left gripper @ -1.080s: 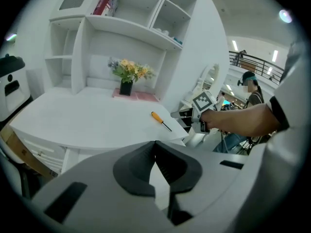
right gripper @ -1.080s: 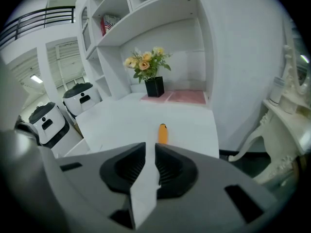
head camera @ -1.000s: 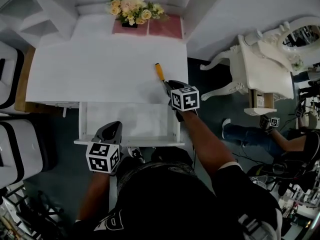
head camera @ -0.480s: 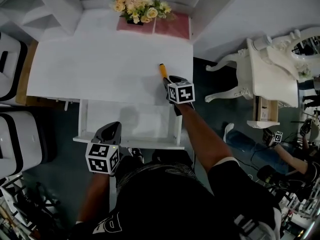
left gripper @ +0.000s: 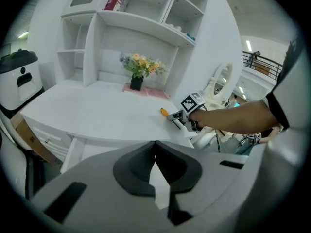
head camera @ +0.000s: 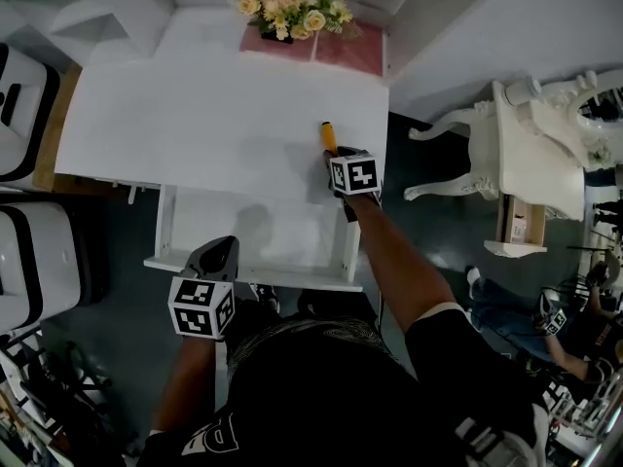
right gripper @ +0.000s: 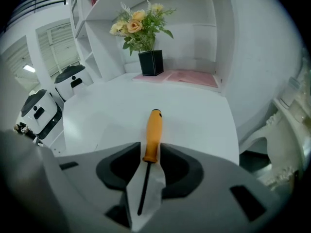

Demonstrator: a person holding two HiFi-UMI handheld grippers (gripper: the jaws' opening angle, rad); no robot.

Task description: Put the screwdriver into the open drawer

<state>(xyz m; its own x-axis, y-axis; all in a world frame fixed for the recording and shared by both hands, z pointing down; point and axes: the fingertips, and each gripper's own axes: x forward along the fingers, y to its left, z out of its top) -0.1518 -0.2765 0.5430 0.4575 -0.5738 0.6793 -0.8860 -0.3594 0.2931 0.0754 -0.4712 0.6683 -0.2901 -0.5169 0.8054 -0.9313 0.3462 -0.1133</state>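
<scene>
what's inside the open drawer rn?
Only the drawer's bare white bottom shows; the screwdriver lies on the desktop. Left gripper hides the front-left corner, the right forearm the right edge.

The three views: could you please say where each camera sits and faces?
Head view: on the head, steeply down at the desk and open drawer; left arm and right arm show.
Left gripper view: on the left hand-held gripper, across the desk toward the flowers; its shut jaws show.
Right gripper view: on the right hand-held gripper, along the screwdriver between jaws that have just been opening.
All three share the screwdriver and flowers.
</scene>
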